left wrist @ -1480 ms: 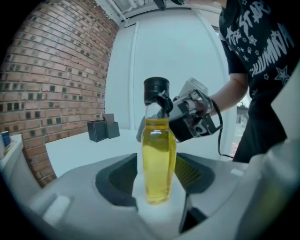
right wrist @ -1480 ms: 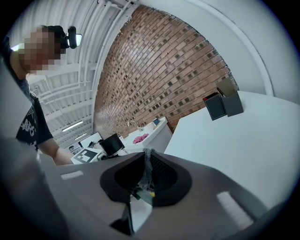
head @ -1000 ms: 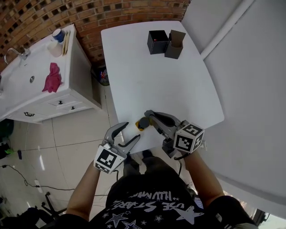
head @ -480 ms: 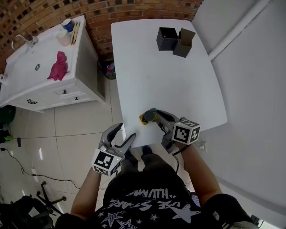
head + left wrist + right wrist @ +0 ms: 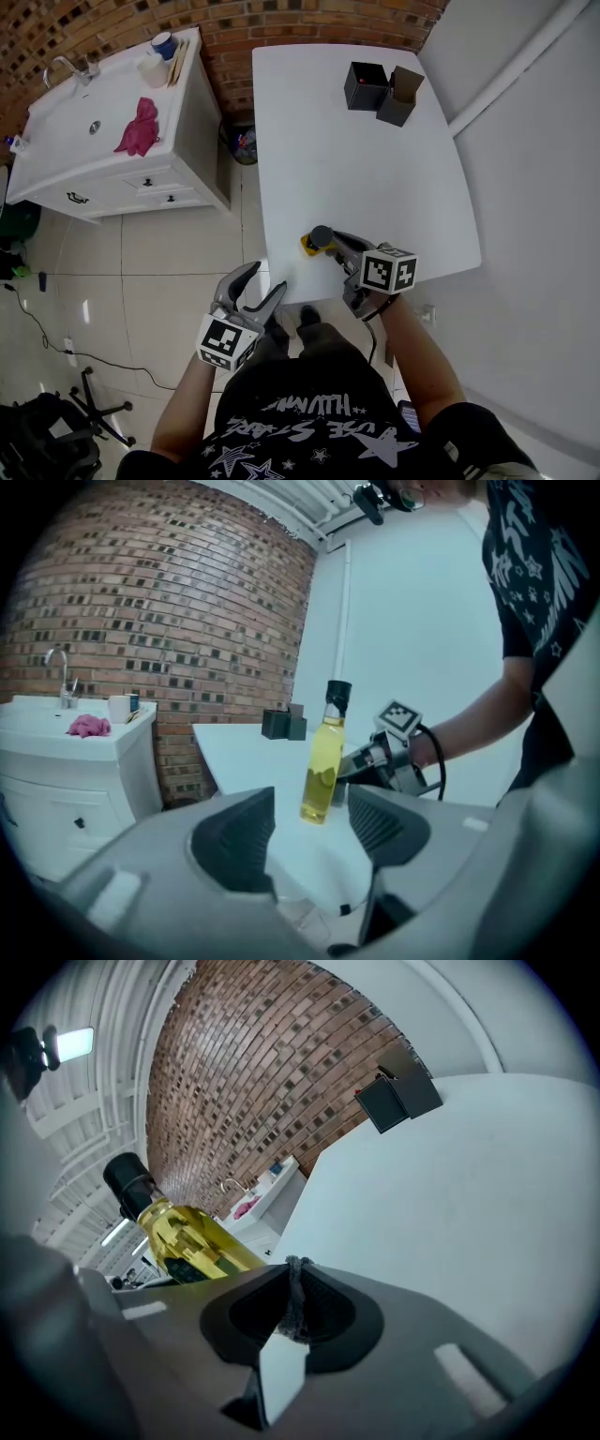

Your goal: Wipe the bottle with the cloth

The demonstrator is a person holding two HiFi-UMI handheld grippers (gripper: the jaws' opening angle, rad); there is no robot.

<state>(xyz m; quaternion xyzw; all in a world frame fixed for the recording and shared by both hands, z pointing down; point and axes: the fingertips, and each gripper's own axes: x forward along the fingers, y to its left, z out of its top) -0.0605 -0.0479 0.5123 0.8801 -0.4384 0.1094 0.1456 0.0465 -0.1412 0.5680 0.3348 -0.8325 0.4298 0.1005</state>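
The right gripper (image 5: 294, 1269), its jaws pressed together, sits just beside a yellow-filled, black-capped bottle (image 5: 192, 1239), with the white bench (image 5: 469, 1185) and two dark boxes (image 5: 398, 1099) beyond.

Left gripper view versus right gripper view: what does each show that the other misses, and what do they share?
Only the left gripper view: the right gripper seen from outside beside the upright bottle, and the person's arm. Only the right gripper view: that gripper's jaws shut, bottle left of them. Both: bottle, white table, two dark boxes, pink cloth, brick wall.
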